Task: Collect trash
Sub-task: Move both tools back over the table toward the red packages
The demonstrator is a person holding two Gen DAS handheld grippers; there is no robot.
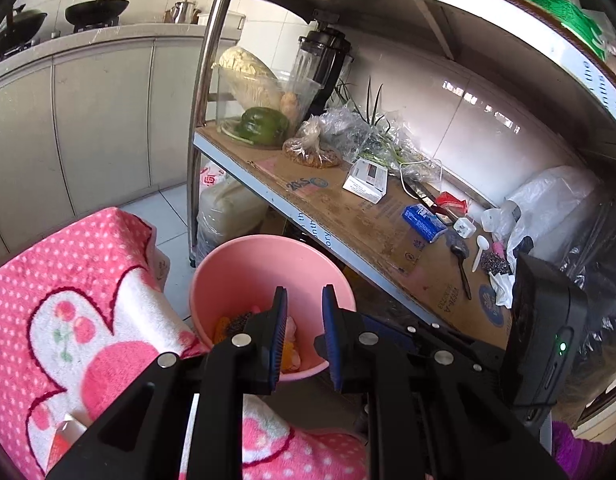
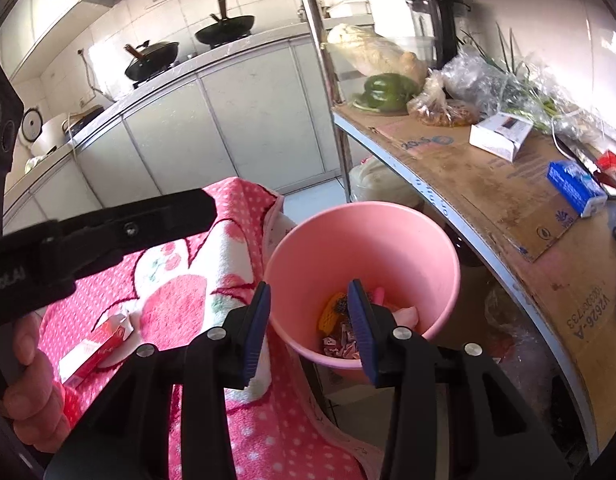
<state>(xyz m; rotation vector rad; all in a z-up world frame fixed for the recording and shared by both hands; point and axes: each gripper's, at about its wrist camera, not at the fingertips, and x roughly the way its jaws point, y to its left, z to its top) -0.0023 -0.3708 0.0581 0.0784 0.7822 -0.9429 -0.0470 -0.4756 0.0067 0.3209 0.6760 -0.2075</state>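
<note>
Left gripper at bottom centre of left view: jaws apart, narrow gap, nothing between pads, poised over near rim of pink bin. Right gripper at bottom centre of right view: jaws parted wider, empty, straddling bin's left wall. Bin sits centre frame, beside pink dotted towel and below cardboard-lined shelf. Scraps in bin bottom: orange, dark speckled and pink bits. Red-and-white carton lying on towel, lower left of right view. Blue carton, white box, white spoon on shelf.
</note>
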